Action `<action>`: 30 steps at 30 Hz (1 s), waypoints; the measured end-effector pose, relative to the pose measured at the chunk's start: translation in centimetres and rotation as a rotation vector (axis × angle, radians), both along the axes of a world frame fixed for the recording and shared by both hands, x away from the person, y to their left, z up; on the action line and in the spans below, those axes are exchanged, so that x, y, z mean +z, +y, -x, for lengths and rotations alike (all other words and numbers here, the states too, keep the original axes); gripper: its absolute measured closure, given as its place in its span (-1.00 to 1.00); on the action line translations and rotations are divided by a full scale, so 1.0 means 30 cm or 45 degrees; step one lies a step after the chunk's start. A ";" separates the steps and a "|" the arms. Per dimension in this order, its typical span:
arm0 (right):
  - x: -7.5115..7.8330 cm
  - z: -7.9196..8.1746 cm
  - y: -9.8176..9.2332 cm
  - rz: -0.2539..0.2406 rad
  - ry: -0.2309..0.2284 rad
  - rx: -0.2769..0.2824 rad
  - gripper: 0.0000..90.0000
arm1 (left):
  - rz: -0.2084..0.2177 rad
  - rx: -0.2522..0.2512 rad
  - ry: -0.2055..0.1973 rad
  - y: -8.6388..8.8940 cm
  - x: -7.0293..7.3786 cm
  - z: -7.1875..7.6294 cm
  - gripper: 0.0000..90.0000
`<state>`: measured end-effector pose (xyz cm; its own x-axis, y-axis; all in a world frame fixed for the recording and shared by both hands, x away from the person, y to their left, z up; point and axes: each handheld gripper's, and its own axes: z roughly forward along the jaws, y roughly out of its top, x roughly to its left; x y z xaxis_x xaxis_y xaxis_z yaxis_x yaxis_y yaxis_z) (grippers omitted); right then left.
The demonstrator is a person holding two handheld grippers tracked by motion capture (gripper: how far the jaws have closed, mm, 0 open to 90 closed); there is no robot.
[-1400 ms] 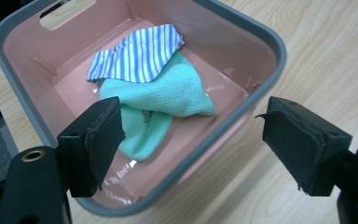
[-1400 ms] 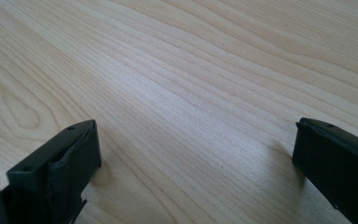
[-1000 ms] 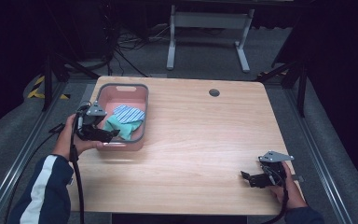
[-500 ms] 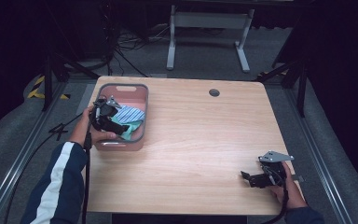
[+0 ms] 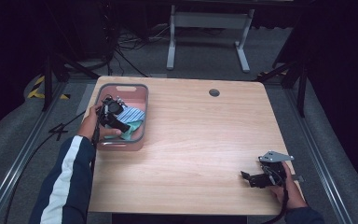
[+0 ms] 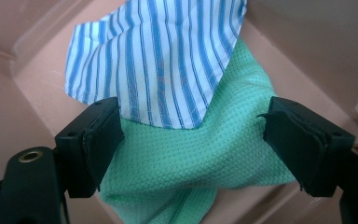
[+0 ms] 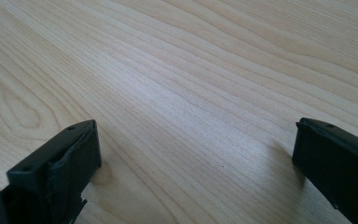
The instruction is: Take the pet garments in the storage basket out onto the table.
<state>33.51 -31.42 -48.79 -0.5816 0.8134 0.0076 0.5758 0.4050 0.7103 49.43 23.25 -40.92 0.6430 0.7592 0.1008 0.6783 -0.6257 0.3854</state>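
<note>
Nearest me, my right gripper sits low over the table at its near right corner, held in the right hand. Its jaws stand wide apart with nothing between them; in the right gripper view I see bare wood grain running between the two black pads, and the pads look to be just above or on the surface, I can't tell which.

Further out on the left side, my left hand has the left gripper down inside the pink bin, which sits at the table's far left. The sleeve with a white stripe reaches up to it from the near edge.

In the left gripper view the jaws are spread wide, one on each side of the green cloth. The cloth lies bunched between them, its waffle weave filling the gap, the left pad touching or just beside its edge, the right pad just beside its other side. They have no grip on it. Beyond the green cloth, a blue-and-white striped cloth lies over its far part, with the pink bin floor behind.

At the far edge of the table, a round cable hole.
</note>
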 end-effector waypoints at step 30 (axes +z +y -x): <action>0.000 0.000 0.000 0.000 0.000 0.000 -0.97 | -0.121 -0.077 0.228 -0.048 -0.061 -0.070 0.40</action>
